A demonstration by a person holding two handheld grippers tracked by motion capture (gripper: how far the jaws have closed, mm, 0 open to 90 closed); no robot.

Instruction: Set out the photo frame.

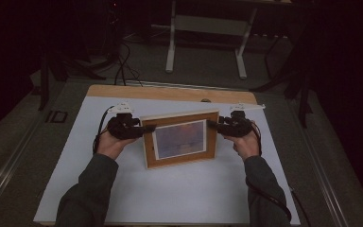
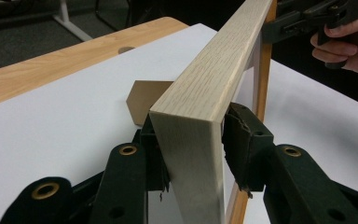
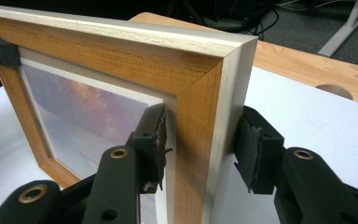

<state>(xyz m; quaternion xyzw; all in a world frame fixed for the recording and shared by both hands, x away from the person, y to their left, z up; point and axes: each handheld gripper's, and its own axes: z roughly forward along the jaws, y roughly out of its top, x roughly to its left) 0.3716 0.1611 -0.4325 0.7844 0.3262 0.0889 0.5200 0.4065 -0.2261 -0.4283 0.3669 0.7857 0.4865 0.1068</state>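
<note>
Wooden picture frame (image 1: 179, 139) stands upright near the middle of the white worktop (image 1: 170, 194), front facing the person, bottom edge on the white surface. The frame holds a print in muted purple-orange tones behind a white mat.

Left tool (image 1: 144, 129) clamps the frame's left side rail, near the upper corner; in the left gripper view its two black jaws sit on either side of the pale end grain of the frame (image 2: 200, 121), pads pressed to front and back faces. Left hand (image 1: 111, 144) holds it from below, dark sleeve running to the bottom edge.

Right tool (image 1: 215, 125) clamps the frame's right side rail near the top. The right gripper view shows one jaw pad on the front face beside the mat, the other on the back face, frame corner (image 3: 200, 93) between them. Pad rubber looks torn and ragged on both. Right hand (image 1: 246, 144) grips behind it, cable trailing down the forearm.

In the left gripper view a brown easel-back stand (image 2: 144, 98) pokes out behind the frame, touching the worktop. Same view also shows the right tool (image 2: 279, 28) far off at the frame's other end.

Bare wood strip of the worktop (image 1: 170, 92) along the far edge, with a round hole (image 1: 206, 100). Dark floor behind, white leg frame (image 1: 208, 42) of another table beyond.
</note>
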